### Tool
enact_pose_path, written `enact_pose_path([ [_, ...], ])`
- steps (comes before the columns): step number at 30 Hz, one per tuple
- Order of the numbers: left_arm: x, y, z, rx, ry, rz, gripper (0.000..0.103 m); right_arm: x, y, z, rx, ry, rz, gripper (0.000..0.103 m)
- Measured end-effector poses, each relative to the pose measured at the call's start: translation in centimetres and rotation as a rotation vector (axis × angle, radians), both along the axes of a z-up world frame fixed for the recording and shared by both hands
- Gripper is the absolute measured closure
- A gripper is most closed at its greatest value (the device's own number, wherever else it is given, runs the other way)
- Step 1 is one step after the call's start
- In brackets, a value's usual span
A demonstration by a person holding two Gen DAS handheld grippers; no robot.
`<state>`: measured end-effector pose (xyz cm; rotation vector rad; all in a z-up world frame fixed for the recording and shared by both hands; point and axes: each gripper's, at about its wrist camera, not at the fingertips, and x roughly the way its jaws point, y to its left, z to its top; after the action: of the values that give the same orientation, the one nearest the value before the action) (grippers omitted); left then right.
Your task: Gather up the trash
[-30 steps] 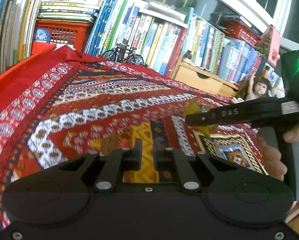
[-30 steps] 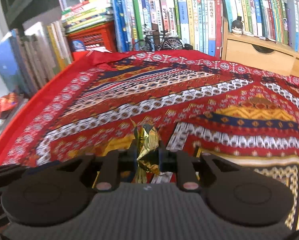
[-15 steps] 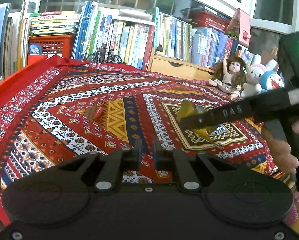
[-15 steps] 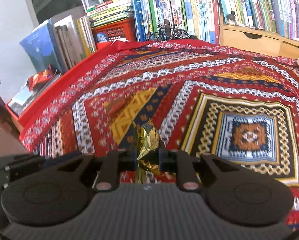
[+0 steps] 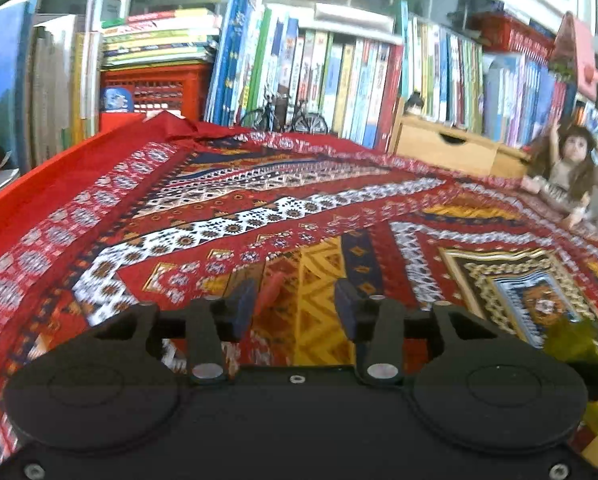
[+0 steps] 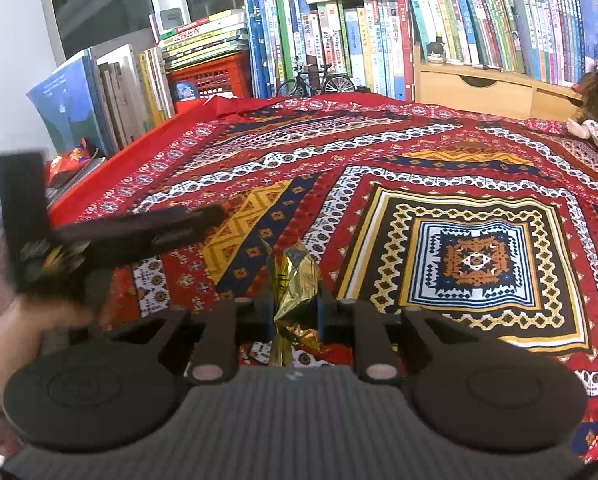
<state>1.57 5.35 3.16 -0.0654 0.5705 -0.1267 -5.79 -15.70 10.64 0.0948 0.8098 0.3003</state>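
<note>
Trash is showing in both views. In the left wrist view a small red wrapper (image 5: 273,290) is lying on the patterned cloth (image 5: 219,216) that is covering the bench, just ahead of the left claw (image 5: 295,304) and close to the inner side of its left finger, not touching either pad as far as can be told. The jaws of this claw have just been opening and are now standing apart, with the wrapper sitting in the gap near one side; a moment ago they were together and the wrapper was lying further ahead. That suggests the left claw is lining up to pinch this piece next. The wrapper is looking flat, thin and slightly curled, and is blending into the red pattern. A blurred gold shape at the lower right edge is probably the other piece.

In the right wrist view a crumpled gold foil wrapper (image 6: 295,284) is standing upright between the pads of the right claw (image 6: 295,316), which is clamped on it as it was a second ago. The foil is shiny, creased and light. Left of this claw, the left claw (image 6: 215,212) is reaching out low over the cloth, blurred.
</note>
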Motion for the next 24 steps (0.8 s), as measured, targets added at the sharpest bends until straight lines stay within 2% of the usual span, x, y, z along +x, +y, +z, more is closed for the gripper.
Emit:
enact_pose_path([
  [3, 2.6, 0.0, -1.3, 0.01, 0.087, 0.011, 0.066, 0.0, -0.2, -0.4, -0.007, -0.014, -0.012, 0.08],
  [6, 2.8, -0.1, -1.5, 0.031, 0.088, 0.006, 0.093, -0.3, -0.6, -0.7, 0.0, -0.022, -0.018, 0.08],
  [9, 1.8, -0.1, -1.2, 0.004, 0.092, -0.014, 0.093, -0.7, -0.9, -0.9, -0.001, -0.032, -0.024, 0.08],
  [14, -2.1, -0.7, 0.1, 0.007, 0.044, -0.06, 0.093, -1.9, -1.4, -0.9, 0.017, -0.028, -0.04, 0.08],
  [20, -8.9, -1.3, 2.2, -0.027, -0.018, -0.135, 0.093, -4.5, -1.8, -0.8, 0.042, -0.015, -0.06, 0.08],
  [24, -13.4, -1.8, 2.3, -0.02, -0.032, -0.179, 0.093, -6.8, -1.8, -1.4, 0.05, 0.008, -0.063, 0.08],
])
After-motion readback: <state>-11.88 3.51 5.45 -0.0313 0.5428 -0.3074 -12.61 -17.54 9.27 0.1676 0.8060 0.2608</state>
